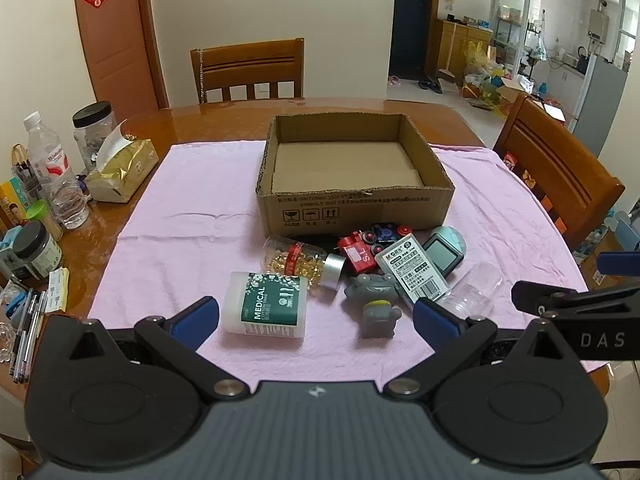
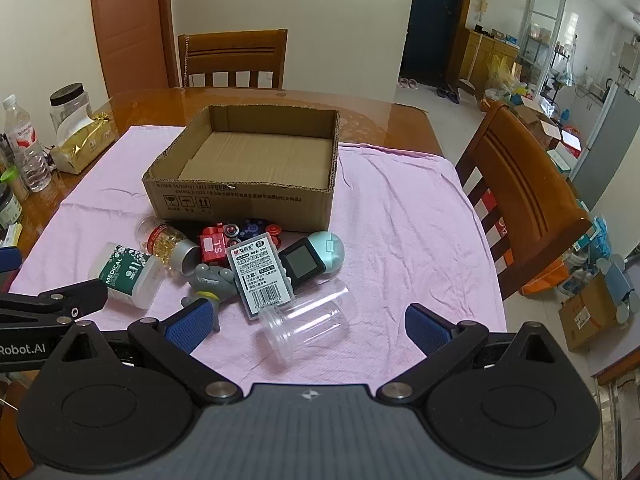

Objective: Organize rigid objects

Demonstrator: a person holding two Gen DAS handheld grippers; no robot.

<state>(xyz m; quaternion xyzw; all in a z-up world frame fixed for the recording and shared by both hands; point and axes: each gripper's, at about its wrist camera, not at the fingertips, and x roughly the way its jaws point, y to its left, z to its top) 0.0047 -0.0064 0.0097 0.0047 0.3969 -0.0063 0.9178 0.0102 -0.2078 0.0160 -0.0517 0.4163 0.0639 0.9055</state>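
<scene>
Across the middle of both frames a pink cloth [image 1: 192, 216] is covering the wooden table [image 1: 208, 120], and an open cardboard box [image 1: 352, 204] is sitting on it with nothing inside. Right below the box, toward the centre of each view, the clutter is lying in one tight pile: a white "MEDICAL" bottle [image 1: 266, 306] on its side, a capsule bottle [image 1: 300, 262] tipped over beside it, a grey shark toy [image 1: 376, 300], a red toy truck [image 1: 358, 252], a lead-refill case [image 1: 412, 270], a teal handheld gadget [image 1: 444, 250] and a clear plastic jar [image 2: 306, 322]. At the bottom of the left wrist view the left gripper [image 1: 316, 316] is hanging spread wide, gripping nothing. Same deal for the right gripper [image 2: 308, 326]: fingers released, with the jar lying between the blue pads [image 2: 190, 326], touching neither.
</scene>
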